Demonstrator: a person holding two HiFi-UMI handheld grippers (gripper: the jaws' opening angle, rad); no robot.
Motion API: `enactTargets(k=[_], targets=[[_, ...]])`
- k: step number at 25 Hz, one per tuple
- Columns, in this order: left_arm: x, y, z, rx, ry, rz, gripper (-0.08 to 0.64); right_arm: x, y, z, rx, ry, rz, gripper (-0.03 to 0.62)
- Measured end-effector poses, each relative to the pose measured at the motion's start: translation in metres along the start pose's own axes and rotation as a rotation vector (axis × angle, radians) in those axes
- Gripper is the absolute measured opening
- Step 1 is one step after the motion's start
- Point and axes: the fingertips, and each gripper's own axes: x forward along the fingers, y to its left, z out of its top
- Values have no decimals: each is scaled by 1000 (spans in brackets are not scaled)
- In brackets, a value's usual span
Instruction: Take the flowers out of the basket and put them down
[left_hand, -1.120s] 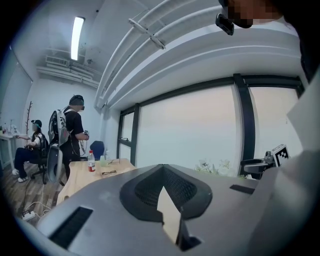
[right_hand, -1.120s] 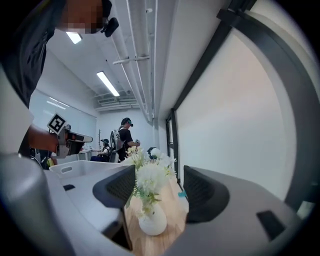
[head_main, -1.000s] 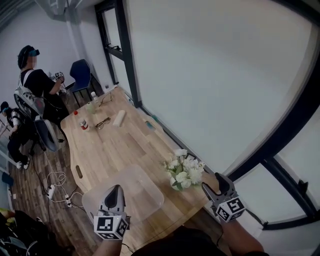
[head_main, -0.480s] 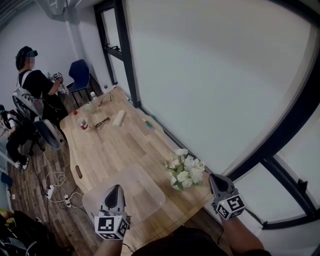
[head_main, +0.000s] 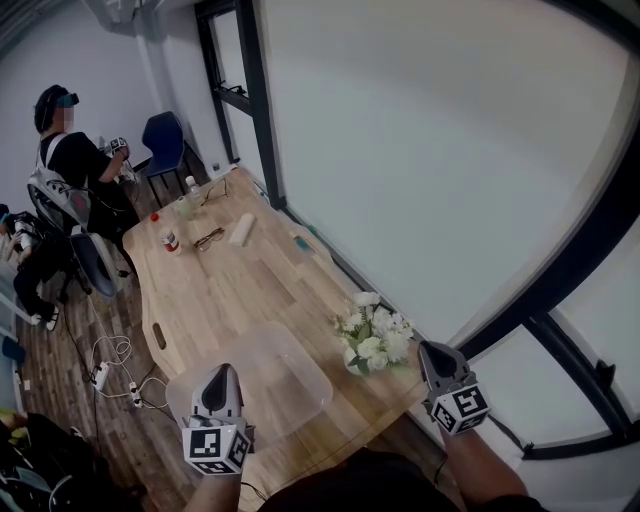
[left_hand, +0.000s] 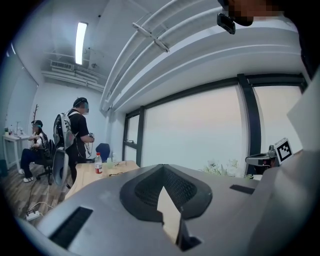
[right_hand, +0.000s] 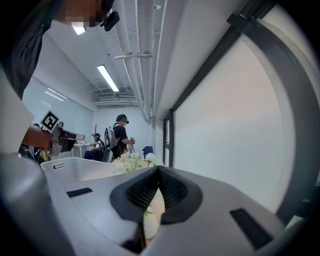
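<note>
The left claw has its jaws pressed together on nothing; its own view shows only a thin pale slit between them. The right claw is closed and empty in the same way (the green fleck in its slit looks like foliage beyond the tips, not something pinched).

Just ahead of the left claw, a little to its right, lies the clear basket. The flowers stand outside it on the table. They are just beside the basket's right wall and just ahead-left of the right claw, between the two claws.

Only the head view shows that the flowers are out of the basket. The right gripper view sees the basket's wall side-on with blooms beyond it, and the left claw's marker cube far to its left. The left gripper view shows none of the basket, just flower tops and the right claw's cube off to its right. It alone shows clearly a red-labelled bottle far ahead. Farther still, past the table's end, a person stands near a blue chair.

Both claws are held about level, tips pointing away from the wearer and cubes nearest the head camera.
</note>
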Motion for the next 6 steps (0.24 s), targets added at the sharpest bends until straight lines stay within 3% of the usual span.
enactTargets(k=[6], targets=[[-3, 7, 4, -19, -23, 20, 5, 1, 1, 2, -16, 2, -8, 21]])
